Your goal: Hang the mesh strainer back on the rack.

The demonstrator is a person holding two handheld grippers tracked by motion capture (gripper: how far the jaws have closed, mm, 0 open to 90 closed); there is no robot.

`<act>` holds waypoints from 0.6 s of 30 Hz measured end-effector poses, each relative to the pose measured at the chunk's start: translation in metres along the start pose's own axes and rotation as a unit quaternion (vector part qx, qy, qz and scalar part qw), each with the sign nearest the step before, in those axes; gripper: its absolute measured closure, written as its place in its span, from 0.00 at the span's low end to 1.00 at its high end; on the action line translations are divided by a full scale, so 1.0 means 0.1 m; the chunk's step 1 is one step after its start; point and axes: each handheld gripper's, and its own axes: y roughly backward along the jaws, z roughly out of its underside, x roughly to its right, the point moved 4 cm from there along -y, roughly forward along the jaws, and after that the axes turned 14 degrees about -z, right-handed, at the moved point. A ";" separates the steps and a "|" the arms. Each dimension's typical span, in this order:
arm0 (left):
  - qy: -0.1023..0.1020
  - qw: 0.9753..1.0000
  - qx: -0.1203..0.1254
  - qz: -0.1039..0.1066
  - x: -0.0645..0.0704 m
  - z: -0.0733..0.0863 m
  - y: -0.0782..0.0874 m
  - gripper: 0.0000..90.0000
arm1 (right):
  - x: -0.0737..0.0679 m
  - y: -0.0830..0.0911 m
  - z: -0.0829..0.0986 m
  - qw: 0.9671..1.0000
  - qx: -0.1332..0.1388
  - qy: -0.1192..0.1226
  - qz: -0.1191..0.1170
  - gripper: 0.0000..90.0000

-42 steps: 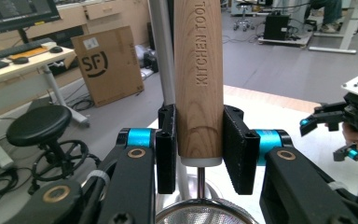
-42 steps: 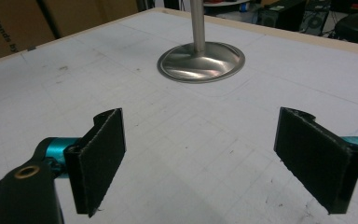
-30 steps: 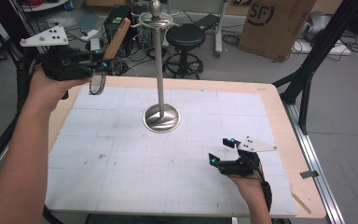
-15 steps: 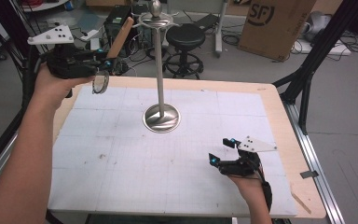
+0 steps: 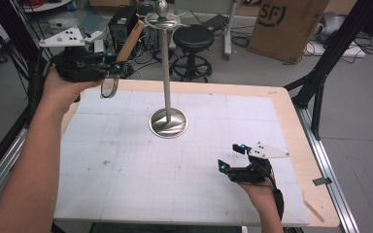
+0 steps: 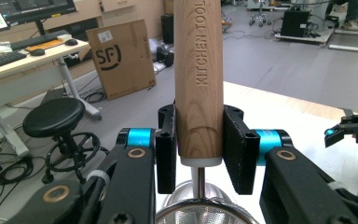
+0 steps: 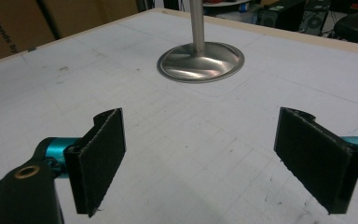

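Over the desk's far left corner, the wooden-handled metal mesh strainer [image 5: 118, 60] sits clamped in the left gripper [image 6: 199, 147]. Looks like it's headed for the tall steel hanging stand [image 5: 167, 73], so next needs careful lining up. Right gripper [image 7: 214, 158] rests wide open, empty, near the right edge.

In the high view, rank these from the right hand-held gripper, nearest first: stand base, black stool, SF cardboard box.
From the right hand-held gripper:
1. Stand base, mid-table, ahead and to its left.
2. Black stool, on the floor past the far edge.
3. SF cardboard box, far right floor.
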 end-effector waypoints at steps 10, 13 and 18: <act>-0.004 1.000 -0.007 -0.002 0.10 0.02 -0.13 0.76 | 0.00 0.00 0.00 1.000 0.002 0.001 0.000 0.17; -0.008 1.000 -0.016 -0.012 0.13 0.04 -0.19 0.76 | 0.00 0.00 0.00 1.000 0.002 0.002 -0.001 0.17; -0.009 0.999 -0.025 -0.020 0.18 0.05 -0.29 0.76 | 0.00 0.00 0.00 1.000 0.002 0.001 0.000 0.17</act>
